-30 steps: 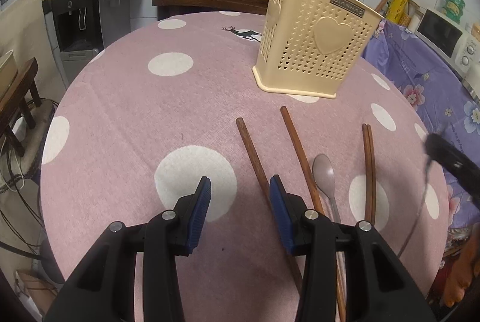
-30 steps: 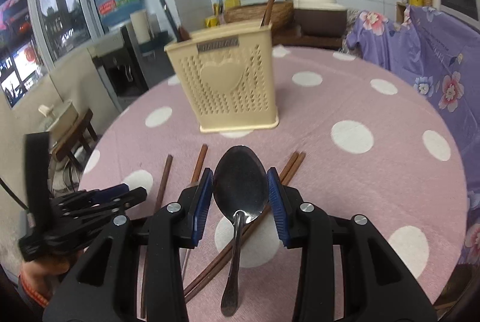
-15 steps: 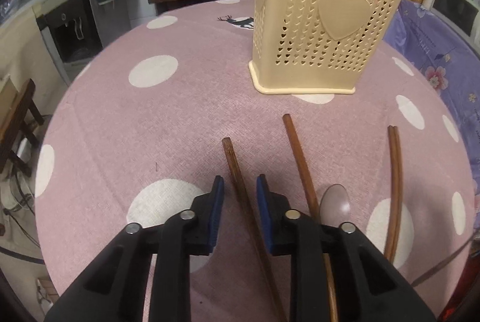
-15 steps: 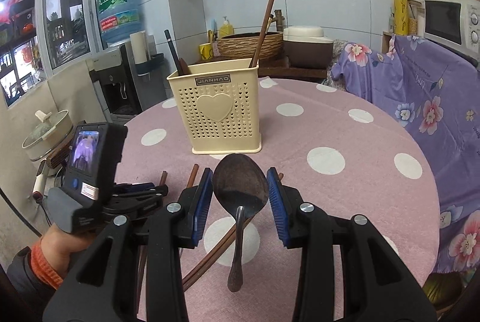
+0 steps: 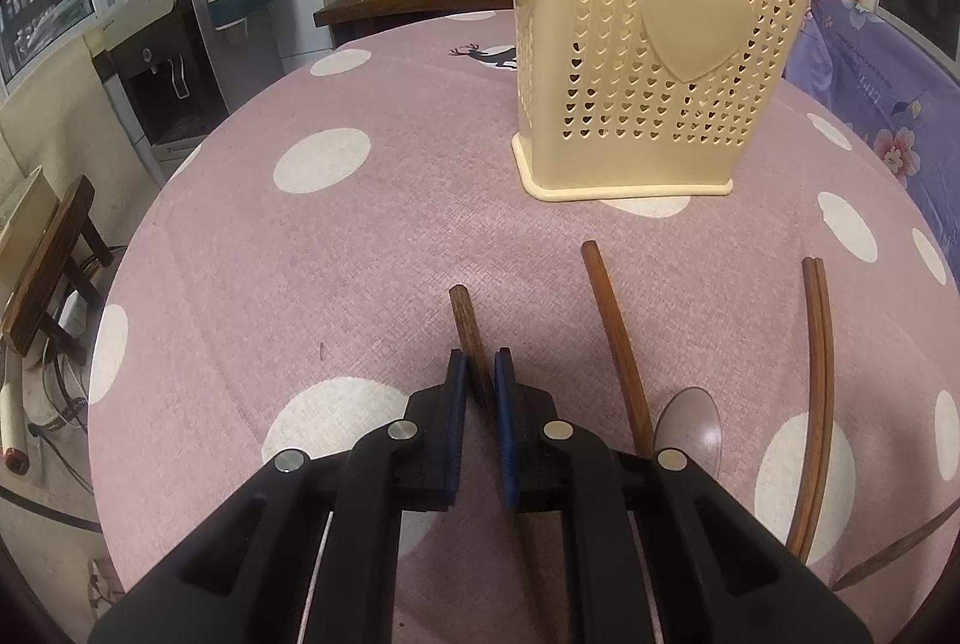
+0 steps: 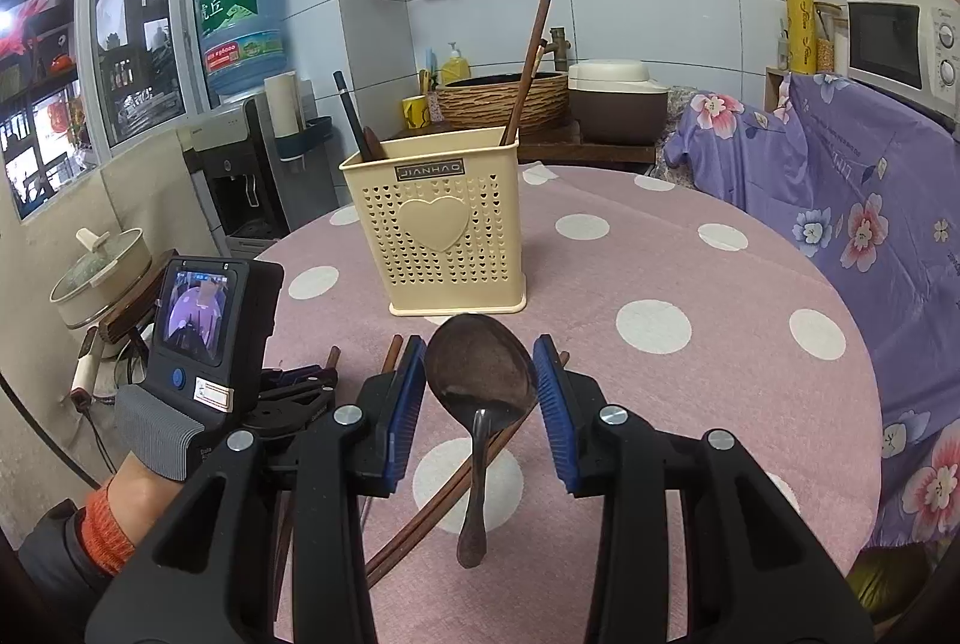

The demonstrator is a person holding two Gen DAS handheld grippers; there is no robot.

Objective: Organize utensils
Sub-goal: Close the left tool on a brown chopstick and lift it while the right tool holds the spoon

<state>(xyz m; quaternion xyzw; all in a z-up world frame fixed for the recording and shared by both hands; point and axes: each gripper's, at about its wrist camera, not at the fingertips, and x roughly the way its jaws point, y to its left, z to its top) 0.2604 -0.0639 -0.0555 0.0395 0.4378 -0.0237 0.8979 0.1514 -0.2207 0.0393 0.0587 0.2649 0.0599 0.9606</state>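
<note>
My left gripper point(image 5: 479, 362) is shut on a dark wooden chopstick point(image 5: 463, 311) that lies on the pink dotted tablecloth point(image 5: 336, 254); its far end sticks out beyond the blue pads. To its right lie another chopstick point(image 5: 612, 320), a metal spoon point(image 5: 687, 428) and a close pair of chopsticks point(image 5: 819, 374). My right gripper point(image 6: 479, 344) is shut on the bowl of a dark metal spoon point(image 6: 477, 374), held above the table with its handle hanging towards me. The cream perforated utensil holder point(image 6: 438, 230) stands behind it, with chopsticks and a dark utensil in it.
A person's gloved hand point(image 6: 150, 440) holds the left gripper's camera unit at the table's left edge. A purple flowered cloth point(image 6: 852, 200) covers furniture on the right, under a microwave point(image 6: 900, 44). A water dispenser point(image 5: 162, 62) and a pot on a stool point(image 6: 102, 278) stand off to the left.
My left gripper moved forward over the leftmost chopstick and its jaws closed onto it. The right gripper rose slightly with the spoon in the same grip, then held still.
</note>
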